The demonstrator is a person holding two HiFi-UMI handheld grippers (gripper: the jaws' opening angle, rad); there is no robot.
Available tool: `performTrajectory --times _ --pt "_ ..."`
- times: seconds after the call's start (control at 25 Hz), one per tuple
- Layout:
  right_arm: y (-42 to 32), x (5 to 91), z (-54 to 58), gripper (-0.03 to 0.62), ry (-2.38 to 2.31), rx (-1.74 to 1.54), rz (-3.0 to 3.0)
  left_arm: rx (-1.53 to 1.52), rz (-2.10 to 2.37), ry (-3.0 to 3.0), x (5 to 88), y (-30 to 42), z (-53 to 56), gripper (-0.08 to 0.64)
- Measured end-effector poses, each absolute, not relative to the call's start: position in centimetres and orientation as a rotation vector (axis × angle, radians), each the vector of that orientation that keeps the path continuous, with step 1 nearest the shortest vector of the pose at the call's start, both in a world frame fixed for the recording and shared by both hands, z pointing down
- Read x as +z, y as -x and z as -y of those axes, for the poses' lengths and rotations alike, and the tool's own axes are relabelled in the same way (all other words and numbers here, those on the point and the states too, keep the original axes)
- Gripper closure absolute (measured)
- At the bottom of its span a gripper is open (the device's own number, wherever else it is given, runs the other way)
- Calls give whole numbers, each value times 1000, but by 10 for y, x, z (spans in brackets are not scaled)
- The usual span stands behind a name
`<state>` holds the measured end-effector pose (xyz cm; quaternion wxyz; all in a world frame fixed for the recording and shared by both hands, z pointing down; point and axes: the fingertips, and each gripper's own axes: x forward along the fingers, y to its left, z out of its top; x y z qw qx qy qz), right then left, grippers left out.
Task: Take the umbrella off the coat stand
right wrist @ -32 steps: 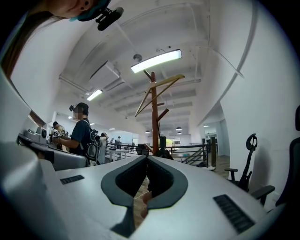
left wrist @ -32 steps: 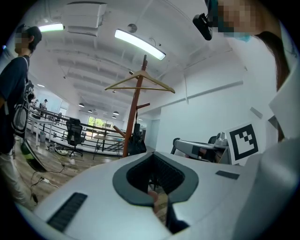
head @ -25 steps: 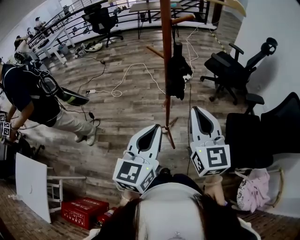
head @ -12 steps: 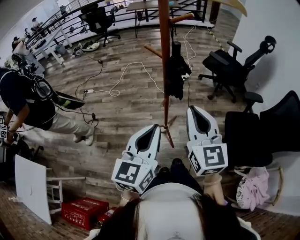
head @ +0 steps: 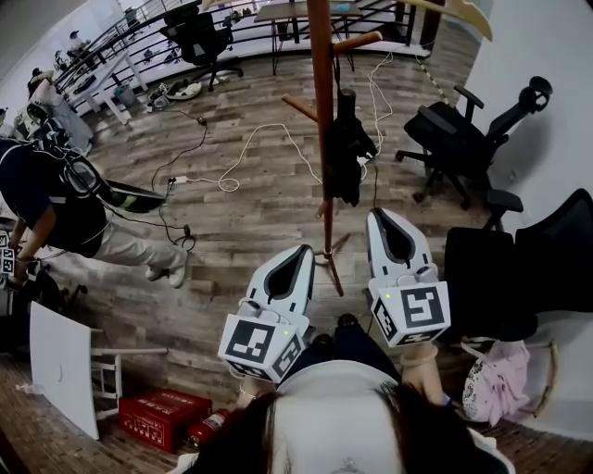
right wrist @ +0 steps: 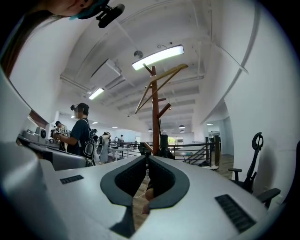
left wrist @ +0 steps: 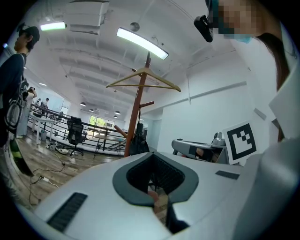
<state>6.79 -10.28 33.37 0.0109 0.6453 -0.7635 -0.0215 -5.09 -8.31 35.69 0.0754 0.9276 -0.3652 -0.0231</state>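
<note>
Though head view shows the umbrella (head: 347, 153), gripper views perhaps barely do.

One coat stand (head: 321, 111), one umbrella (head: 347, 153), one wooden hanger (head: 463, 14). Two grippers: left gripper (head: 304, 252), right gripper (head: 380, 218). Two office chairs (head: 199, 37) (head: 459, 139) show plainly, at upper left and at right. One red box (head: 157, 417), lower left.

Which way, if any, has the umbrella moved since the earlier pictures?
No. The umbrella hangs just right of the coat stand, as before.
</note>
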Motion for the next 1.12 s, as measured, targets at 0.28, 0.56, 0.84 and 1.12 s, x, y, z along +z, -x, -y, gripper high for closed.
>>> performTrajectory --times 0.28,0.56,0.84,1.12 --pt "-76 335 118 552 -1955 -51 2429 -86 1157 -2755 355 43 93 551" --pt "-81 337 134 552 -1889 -36 2464 -91 1208 -2729 353 37 104 551" --pt "-90 344 148 551 -1841 -15 2497 -81 1247 -2698 359 27 110 551" --pt "-97 351 167 551 -1811 14 2520 -68 1307 -2657 363 27 120 551"
